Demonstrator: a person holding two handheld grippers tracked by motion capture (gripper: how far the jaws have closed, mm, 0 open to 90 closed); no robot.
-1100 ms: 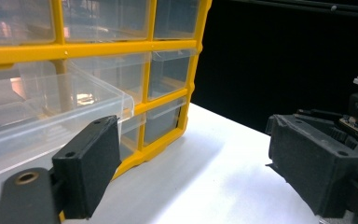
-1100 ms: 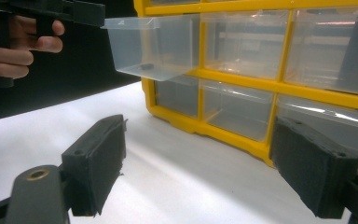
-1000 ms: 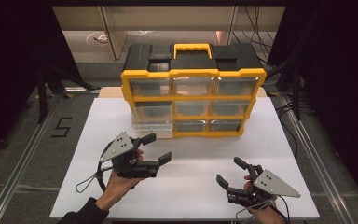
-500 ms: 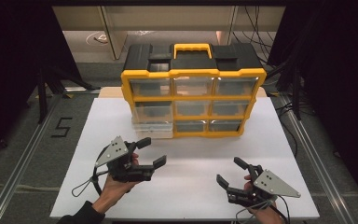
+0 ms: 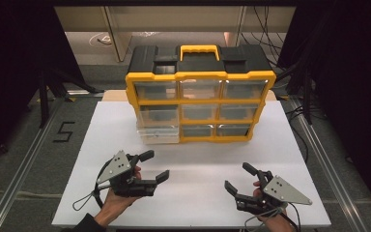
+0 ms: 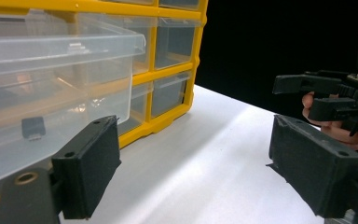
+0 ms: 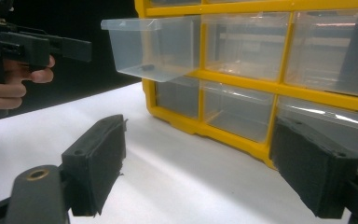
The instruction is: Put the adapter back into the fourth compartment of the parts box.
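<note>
a big yellow and black plastic box of see-through drawers (image 5: 200,94) stood at the back of the flat white worktop (image 5: 193,164). one clear plastic drawer (image 5: 158,133) at the bottom left of the box stuck out toward the person. in the left gripper view a small dark thing (image 6: 32,127) lay inside that drawer. the left gripper (image 5: 157,166) was held above the worktop, in front of the open drawer but not touching it, and its jaws were wide apart with nothing between them. the right gripper (image 5: 239,179) was low near the front edge of the worktop, well apart from the box, and its jaws were wide apart and held nothing too.
</note>
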